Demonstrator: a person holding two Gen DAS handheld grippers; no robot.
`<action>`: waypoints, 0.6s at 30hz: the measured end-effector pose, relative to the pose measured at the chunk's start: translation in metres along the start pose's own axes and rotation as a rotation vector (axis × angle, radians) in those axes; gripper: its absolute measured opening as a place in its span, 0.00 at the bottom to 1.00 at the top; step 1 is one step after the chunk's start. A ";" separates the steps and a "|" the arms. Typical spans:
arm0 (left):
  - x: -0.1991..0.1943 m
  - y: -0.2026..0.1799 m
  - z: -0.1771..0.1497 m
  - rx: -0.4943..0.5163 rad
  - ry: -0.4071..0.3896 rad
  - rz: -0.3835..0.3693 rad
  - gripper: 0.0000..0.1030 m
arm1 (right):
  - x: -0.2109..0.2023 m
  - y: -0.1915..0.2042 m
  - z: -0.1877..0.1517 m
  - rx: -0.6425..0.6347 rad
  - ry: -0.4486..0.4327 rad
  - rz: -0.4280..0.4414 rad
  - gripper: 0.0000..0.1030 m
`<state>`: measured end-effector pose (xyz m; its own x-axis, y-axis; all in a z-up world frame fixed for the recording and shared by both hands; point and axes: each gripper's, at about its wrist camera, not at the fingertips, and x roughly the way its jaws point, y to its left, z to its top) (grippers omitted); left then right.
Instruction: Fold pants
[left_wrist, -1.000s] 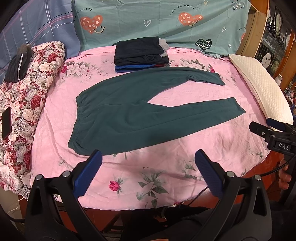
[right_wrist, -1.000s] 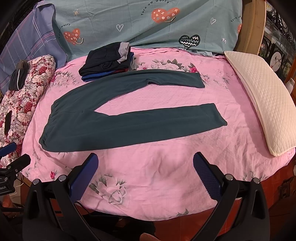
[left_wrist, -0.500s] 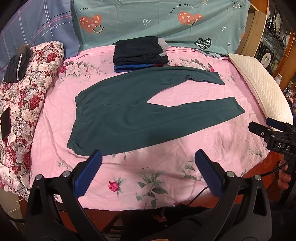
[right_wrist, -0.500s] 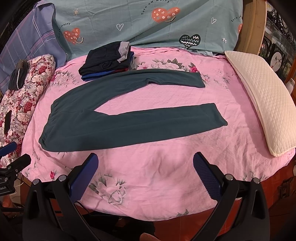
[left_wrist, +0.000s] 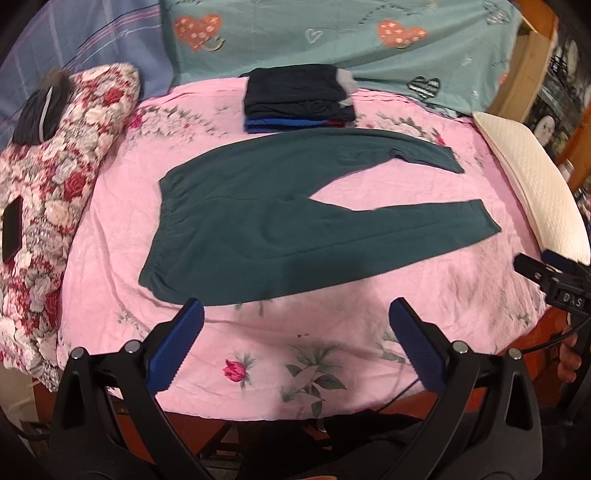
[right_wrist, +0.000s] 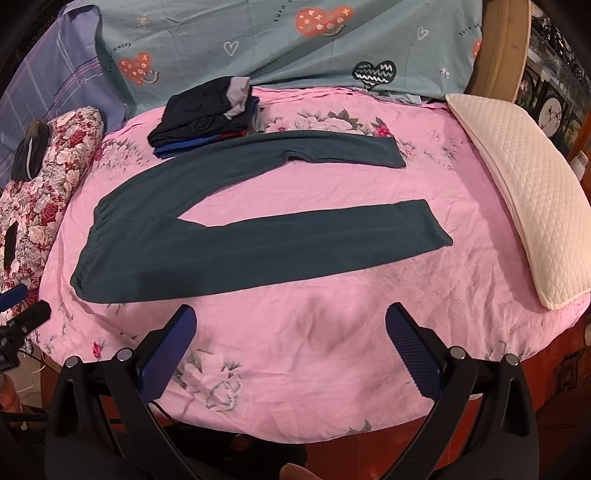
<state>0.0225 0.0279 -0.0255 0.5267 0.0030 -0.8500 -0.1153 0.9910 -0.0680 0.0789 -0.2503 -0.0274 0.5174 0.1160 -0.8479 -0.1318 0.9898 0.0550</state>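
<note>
Dark teal pants (left_wrist: 258, 221) (right_wrist: 207, 254) lie flat on the pink floral sheet (left_wrist: 332, 347), waistband to the left, both legs spread apart in a V toward the right. My left gripper (left_wrist: 295, 314) hovers open just in front of the waistband's near corner, with nothing between its blue pads. My right gripper (right_wrist: 291, 321) is open too, over bare sheet in front of the near leg, not touching the cloth. The right gripper's tip (left_wrist: 546, 273) shows at the right edge of the left wrist view.
A stack of folded dark clothes (left_wrist: 295, 96) (right_wrist: 207, 110) sits behind the pants. A cream quilted pillow (right_wrist: 517, 192) lies along the right side, a rose-patterned bolster (left_wrist: 55, 184) with a phone (left_wrist: 11, 229) along the left. A teal heart-print pillow (right_wrist: 295, 44) is at the back.
The left wrist view has moved slightly forward and left toward the waistband. The pants lie as before and both grippers stay open.
</note>
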 end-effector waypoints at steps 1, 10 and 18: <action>0.003 0.006 0.001 -0.018 0.006 0.012 0.98 | 0.004 -0.007 -0.001 0.013 0.008 -0.009 0.99; 0.037 0.071 -0.006 -0.209 0.110 0.155 0.98 | 0.060 -0.146 -0.014 0.401 0.001 0.023 0.97; 0.059 0.093 -0.009 -0.329 0.170 0.215 0.98 | 0.131 -0.242 -0.003 0.632 0.018 0.013 0.74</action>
<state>0.0355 0.1193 -0.0864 0.3182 0.1559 -0.9351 -0.4844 0.8746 -0.0190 0.1758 -0.4751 -0.1534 0.5045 0.1327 -0.8532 0.3896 0.8468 0.3621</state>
